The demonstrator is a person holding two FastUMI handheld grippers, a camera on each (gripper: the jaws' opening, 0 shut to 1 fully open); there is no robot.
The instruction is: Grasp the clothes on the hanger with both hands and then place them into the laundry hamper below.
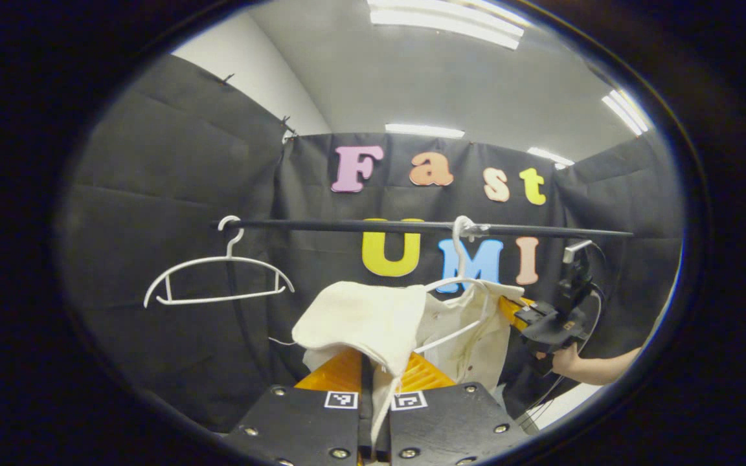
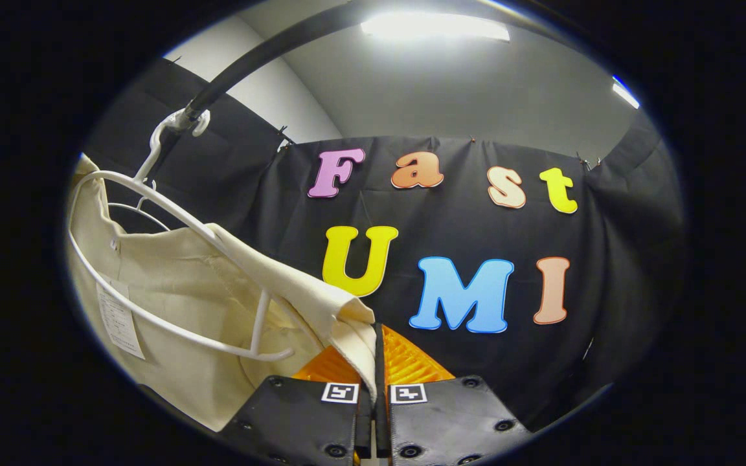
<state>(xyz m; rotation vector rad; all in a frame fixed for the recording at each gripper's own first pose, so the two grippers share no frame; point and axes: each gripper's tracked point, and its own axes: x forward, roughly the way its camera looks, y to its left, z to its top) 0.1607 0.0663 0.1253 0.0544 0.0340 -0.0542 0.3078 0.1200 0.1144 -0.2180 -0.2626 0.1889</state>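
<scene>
Pinching the cream garment (image 1: 373, 320) between closed fingers, the left gripper (image 1: 373, 382) grips one shoulder; the right gripper (image 2: 376, 362) clamps the other shoulder, the cloth draped on the white hanger (image 2: 172, 272) beside it, under the black rail (image 1: 412, 226).

Plain cream cotton garment (image 1: 373, 317) on a white plastic hanger (image 2: 172, 323); second white hanger (image 1: 217, 278) on a black rail (image 1: 347, 226).
</scene>
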